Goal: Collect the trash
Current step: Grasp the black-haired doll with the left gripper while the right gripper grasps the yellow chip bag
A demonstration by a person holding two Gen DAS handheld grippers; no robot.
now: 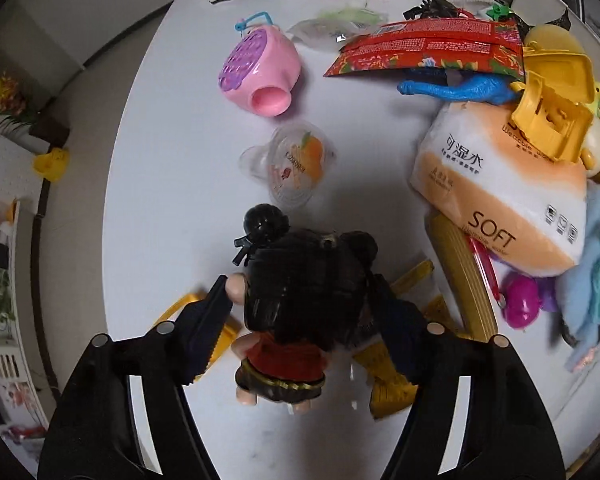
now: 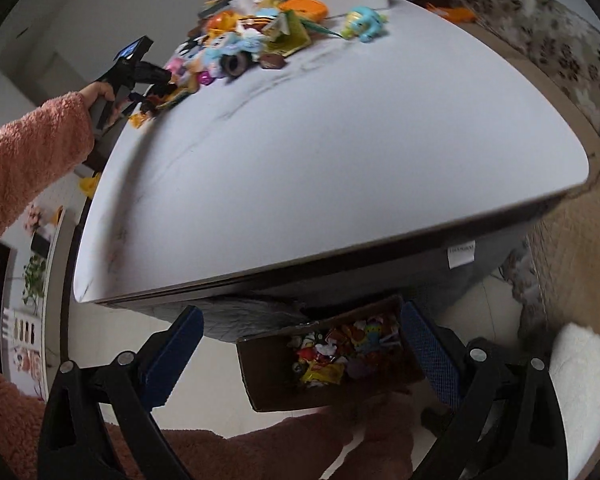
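Note:
My left gripper (image 1: pixel 300 292) is shut on a black-haired doll in a red top (image 1: pixel 296 312) and holds it over the white table (image 1: pixel 160 184). Beyond it lie an empty clear jelly cup (image 1: pixel 296 164), a red snack wrapper (image 1: pixel 428 48) and yellow wrappers (image 1: pixel 388 376) under the doll. My right gripper (image 2: pixel 300 344) is open and empty, off the table's near edge, above a brown cardboard box (image 2: pixel 260 364) on the floor holding colourful wrappers (image 2: pixel 340 348). The left gripper also shows in the right wrist view (image 2: pixel 140 76) at the table's far left.
A pink toy (image 1: pixel 260 72), a blue dinosaur (image 1: pixel 460 90), a yellow toy (image 1: pixel 552 96), a tissue pack marked SOFT (image 1: pixel 500 188) and plush toys (image 1: pixel 596 280) crowd the right side. A pile of toys (image 2: pixel 252 40) sits at the table's far end. A white stool (image 2: pixel 584 380) stands right.

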